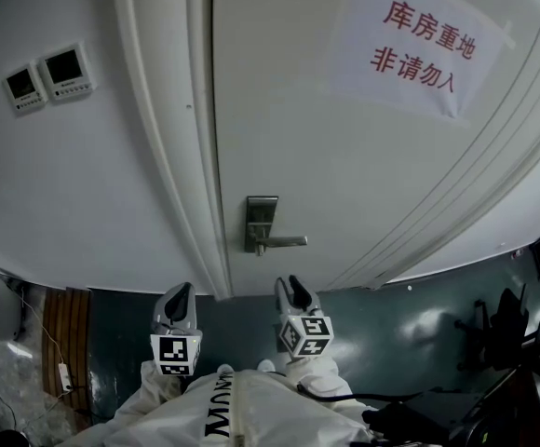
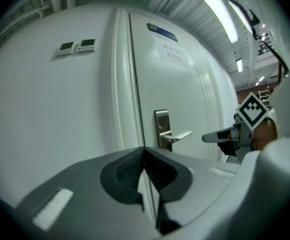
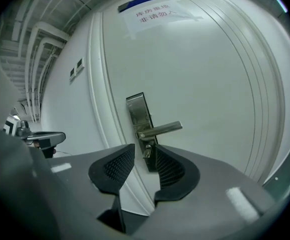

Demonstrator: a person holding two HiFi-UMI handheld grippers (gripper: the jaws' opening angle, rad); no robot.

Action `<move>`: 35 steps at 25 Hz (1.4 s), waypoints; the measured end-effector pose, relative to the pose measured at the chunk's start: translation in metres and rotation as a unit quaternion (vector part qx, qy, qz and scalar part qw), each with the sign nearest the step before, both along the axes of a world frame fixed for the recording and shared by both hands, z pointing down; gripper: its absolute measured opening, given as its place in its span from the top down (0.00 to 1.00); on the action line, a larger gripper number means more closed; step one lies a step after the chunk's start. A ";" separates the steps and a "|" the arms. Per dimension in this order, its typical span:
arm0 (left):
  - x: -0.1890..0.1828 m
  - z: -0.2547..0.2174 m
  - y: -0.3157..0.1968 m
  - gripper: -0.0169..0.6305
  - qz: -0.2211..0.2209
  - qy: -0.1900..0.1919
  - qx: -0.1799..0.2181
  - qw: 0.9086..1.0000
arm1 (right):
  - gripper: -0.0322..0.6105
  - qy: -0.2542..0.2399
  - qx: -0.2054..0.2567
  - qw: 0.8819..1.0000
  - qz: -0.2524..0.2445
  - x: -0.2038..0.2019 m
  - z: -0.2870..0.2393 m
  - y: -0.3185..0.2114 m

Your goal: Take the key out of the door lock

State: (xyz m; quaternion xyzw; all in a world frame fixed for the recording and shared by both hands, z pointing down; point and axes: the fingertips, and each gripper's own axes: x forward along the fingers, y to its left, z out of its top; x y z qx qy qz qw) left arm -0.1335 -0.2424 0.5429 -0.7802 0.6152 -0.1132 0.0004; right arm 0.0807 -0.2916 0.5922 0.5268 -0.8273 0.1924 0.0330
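A white door [image 1: 344,156] carries a metal lock plate [image 1: 262,222] with a lever handle [image 1: 287,242] pointing right. In the right gripper view a small key [image 3: 147,152] sticks out of the lock just under the handle [image 3: 161,129]. It shows in the gap between the pads, still some way beyond them. My right gripper [image 3: 144,149] is open and nothing is held. It hangs below the handle in the head view [image 1: 291,291]. My left gripper [image 1: 179,301] is off to the left, facing the door frame. Its jaws are shut [image 2: 145,151] and empty.
A paper sign with red characters [image 1: 419,40] is stuck high on the door. Two small wall panels [image 1: 47,77] sit left of the door frame [image 1: 191,156]. Dark equipment and cables [image 1: 503,343] crowd the floor at the right, and a wooden panel [image 1: 65,329] stands at the lower left.
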 end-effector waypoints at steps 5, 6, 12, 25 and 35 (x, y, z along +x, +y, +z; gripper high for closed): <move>-0.003 0.000 0.001 0.97 -0.010 -0.005 -0.001 1.000 | 0.69 -0.058 -0.039 0.998 -0.005 -0.007 0.021 -0.016; -0.005 0.000 0.001 0.97 -0.013 -0.006 -0.001 1.000 | 0.68 -0.077 -0.047 0.996 -0.005 -0.008 0.025 -0.019; -0.017 -0.003 0.006 0.97 -0.031 -0.016 0.002 0.999 | 0.66 -0.286 -0.132 0.949 0.014 -0.017 0.048 -0.041; -0.047 0.000 0.032 0.97 -0.076 -0.020 -0.008 0.997 | 0.71 -0.523 -0.180 0.831 0.054 -0.038 0.078 -0.079; -0.051 0.001 0.038 0.97 -0.084 -0.020 -0.010 0.996 | 0.76 -0.547 -0.188 0.813 0.068 -0.044 0.093 -0.099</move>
